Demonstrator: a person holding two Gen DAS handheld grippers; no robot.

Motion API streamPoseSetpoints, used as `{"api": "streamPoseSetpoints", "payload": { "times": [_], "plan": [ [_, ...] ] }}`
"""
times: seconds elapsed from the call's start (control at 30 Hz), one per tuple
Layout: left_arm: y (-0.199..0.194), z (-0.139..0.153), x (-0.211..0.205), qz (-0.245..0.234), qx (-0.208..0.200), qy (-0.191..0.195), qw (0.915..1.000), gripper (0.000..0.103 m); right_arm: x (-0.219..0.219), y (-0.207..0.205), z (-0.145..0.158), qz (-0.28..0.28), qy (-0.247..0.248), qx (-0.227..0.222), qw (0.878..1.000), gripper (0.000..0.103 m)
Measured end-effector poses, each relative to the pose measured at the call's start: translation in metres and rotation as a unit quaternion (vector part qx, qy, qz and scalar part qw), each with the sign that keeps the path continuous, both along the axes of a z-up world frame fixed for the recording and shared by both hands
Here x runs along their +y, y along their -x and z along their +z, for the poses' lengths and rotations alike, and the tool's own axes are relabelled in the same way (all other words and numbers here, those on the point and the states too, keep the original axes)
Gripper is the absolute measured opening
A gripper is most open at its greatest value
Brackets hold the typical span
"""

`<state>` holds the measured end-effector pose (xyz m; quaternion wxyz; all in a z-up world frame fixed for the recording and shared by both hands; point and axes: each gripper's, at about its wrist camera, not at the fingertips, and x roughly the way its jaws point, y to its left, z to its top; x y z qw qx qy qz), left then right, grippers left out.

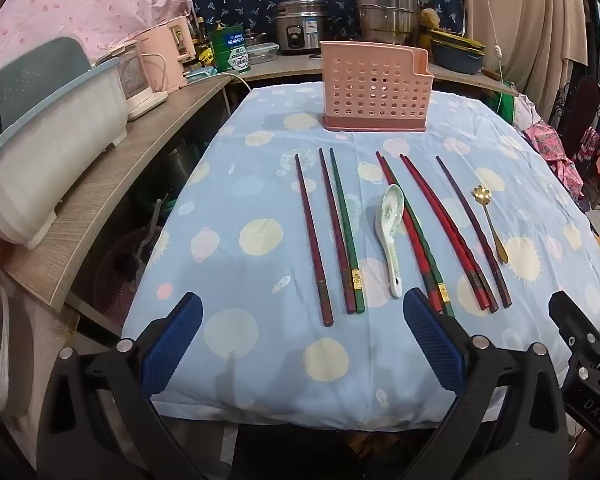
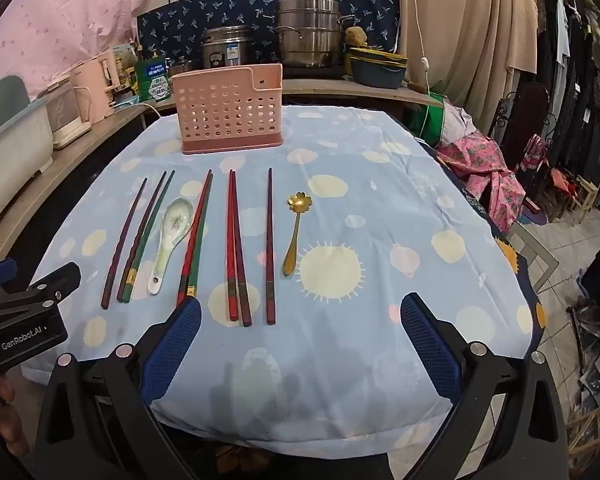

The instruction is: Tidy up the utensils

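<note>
Well, both tools hang at the near edge of the table with nothing picked up: the left gripper (image 1: 302,344) has its blue pads spread wide and empty, and the right gripper (image 2: 300,344) is the same, jaws parted over bare cloth.

Just beyond them the utensils lie in a row, handles toward us: the chopsticks (image 2: 236,248), several of them touching in pairs, a white ceramic spoon (image 2: 168,240) among them, and a little gold flower spoon (image 2: 294,236) off to the right. Here I'd worry. The sticks are thin and lie flat on a soft tablecloth (image 2: 380,208), so wide pads may pinch cloth along with wood, or catch one stick of a touching pair and roll its mate aside. The ceramic spoon looks slick and would probably chip if it slipped.

Farther back stands the pink perforated holder (image 2: 230,110), upright and, as far as I can see, with nothing in it. It looks light; a long stick dropped in at a slant could tip or shove it.

The cloth is pale blue with cream spots and bunches a little. Behind, a counter (image 1: 112,184) holds a rice cooker (image 1: 302,26), steel steamer pots (image 1: 388,8) and a kettle (image 1: 162,60); clothes hang on the right.
</note>
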<state>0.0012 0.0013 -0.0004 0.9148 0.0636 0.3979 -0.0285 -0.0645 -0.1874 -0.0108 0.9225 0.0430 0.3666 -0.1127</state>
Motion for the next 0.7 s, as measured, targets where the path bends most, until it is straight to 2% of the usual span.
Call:
{"api": "streamPoseSetpoints", "payload": {
  "times": [0.13, 0.7],
  "plan": [
    [0.0000, 0.0006, 0.0048, 0.003, -0.002, 0.010, 0.9999, 0.096, 0.0009, -0.0003, -0.0010, -0.005, -0.004, 0.000, 1.000, 0.096],
    [0.0023, 0.0046, 0.0048, 0.003, -0.012, 0.006, 0.9999, 0.096, 0.0081, 0.0022, 0.0059, 0.002, 0.016, -0.007, 1.000, 0.096]
  ]
}}
